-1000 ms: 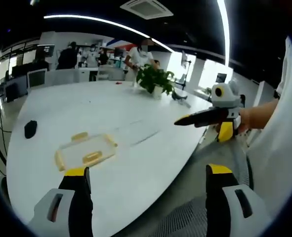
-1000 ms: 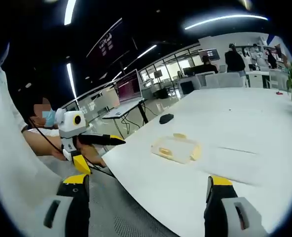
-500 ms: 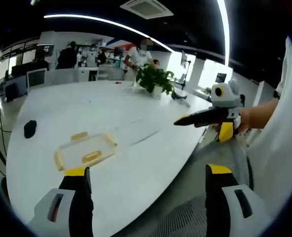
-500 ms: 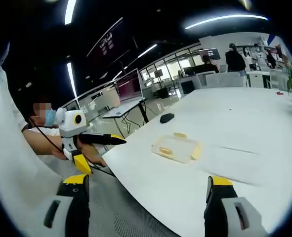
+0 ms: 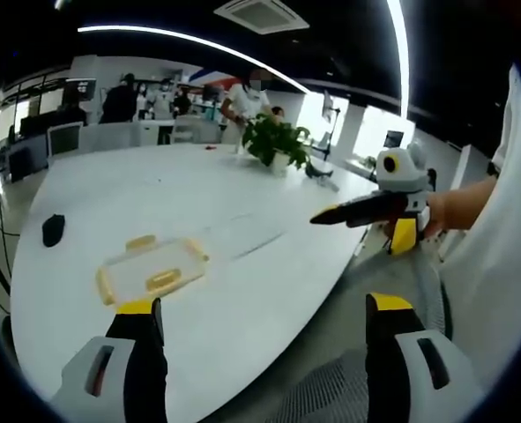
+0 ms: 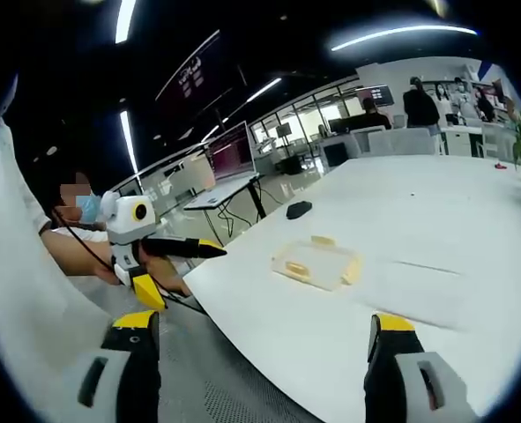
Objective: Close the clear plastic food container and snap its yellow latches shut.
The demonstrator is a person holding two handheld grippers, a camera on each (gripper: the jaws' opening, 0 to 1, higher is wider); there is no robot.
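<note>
In the left gripper view, the left gripper [image 5: 258, 310] hangs at the near edge of the white surface [image 5: 207, 189] with its jaws spread wide and nothing between them. Just beyond its left jaw lies the clear plastic food container [image 5: 151, 269], flat on the surface with the lid seemingly resting on it; whether it is fully seated cannot be told. Yellow latches [image 5: 162, 281] show along its edges. Left of it sits a small dark object [image 5: 54, 229], and at the far side a potted plant [image 5: 278, 141]. To the right, the right gripper [image 5: 324, 214] is held off the surface edge, its jaws pressed together, empty.

In the right gripper view, the left gripper [image 6: 212, 250] appears at left, and the container [image 6: 316, 262] rests mid-surface, well apart from the right gripper's [image 6: 258, 324] own jaws.

The container looks light, thin-walled and slick, likely to slide under a push; steadying the lid from above while pressing a latch at its outer flap seems wisest. No brand, label or writing is readable.
</note>
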